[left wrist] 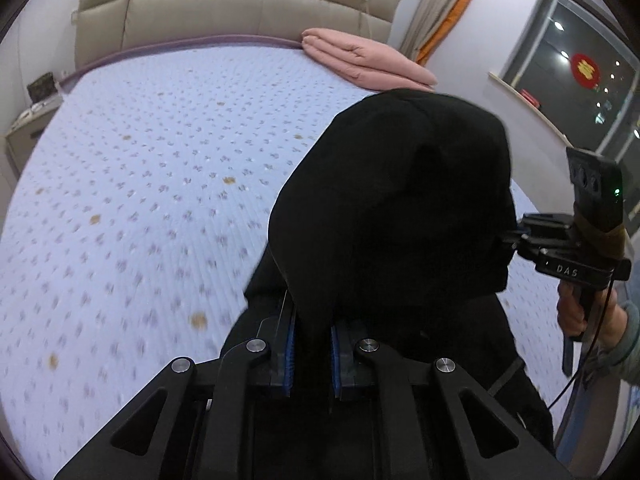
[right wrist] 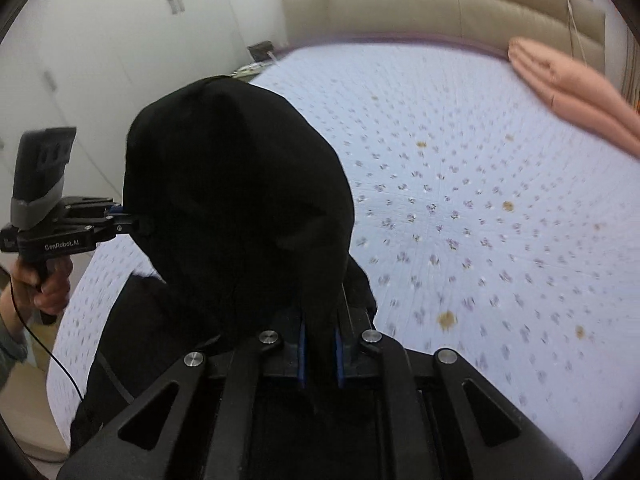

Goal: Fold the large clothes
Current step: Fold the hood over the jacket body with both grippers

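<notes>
Left gripper: the left gripper (left wrist: 312, 350) is pinching a bunched fold of the black garment (left wrist: 392, 208) between its blue pads, jaws nearly together.
Right gripper: the right gripper (right wrist: 320, 354) is pinching another part of the same black garment (right wrist: 240, 200), jaws likewise nearly together on the cloth.
Garment's place: it is hanging between the two grippers above the near edge of the bed (left wrist: 140, 168), its lower part trailing down toward that edge.
Risk of slipping: each grip is taking only a narrow fold, so the weight of the heavy cloth could be pulling it out of the pads.
Risk of uneven fold: if one hand is travelling farther than the other, the cloth is likely landing skewed and creased.
Risk of dragging: the trailing lower part could be catching on the near edge of the bed and bunching underneath.
Poor view: the cloth is so dark that I cannot tell which part of the garment each gripper is holding; possibly the shoulders.
Count: two grippers, one black garment, one bed, one folded pink blanket (left wrist: 368, 60) lying at the far right corner of the bed, one headboard (left wrist: 240, 12).
</notes>
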